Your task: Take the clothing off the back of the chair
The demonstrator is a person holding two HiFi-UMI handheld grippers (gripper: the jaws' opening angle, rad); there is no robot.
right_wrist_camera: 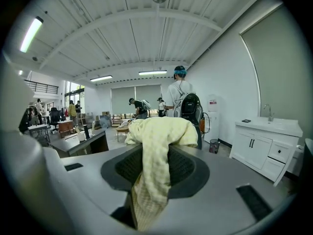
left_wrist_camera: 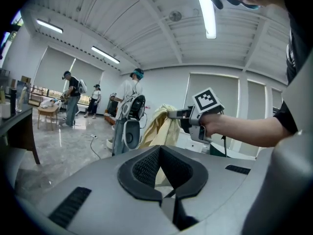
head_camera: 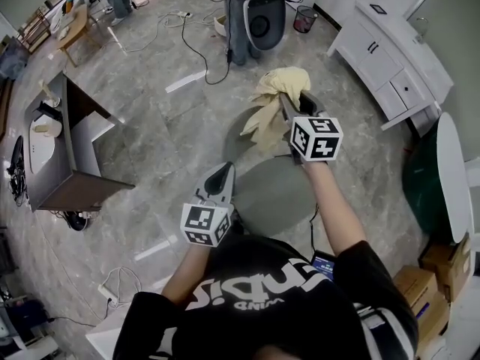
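1. Pinching the clothing (head_camera: 276, 100) in the right tool (right_wrist_camera: 156, 168), held high at twelve o'clock of the chair (head_camera: 274, 195), probably to clear its back; folds hanging free.
2. With the left tool (left_wrist_camera: 160, 155) pressed together, empty, at the seat's nine o'clock; likely in reserve.
3. Soft, pale yellow, waffle-textured, bunched; seat round, grey, smooth.

Bright ceiling lamps (left_wrist_camera: 208, 13) — fisheye-warped edges
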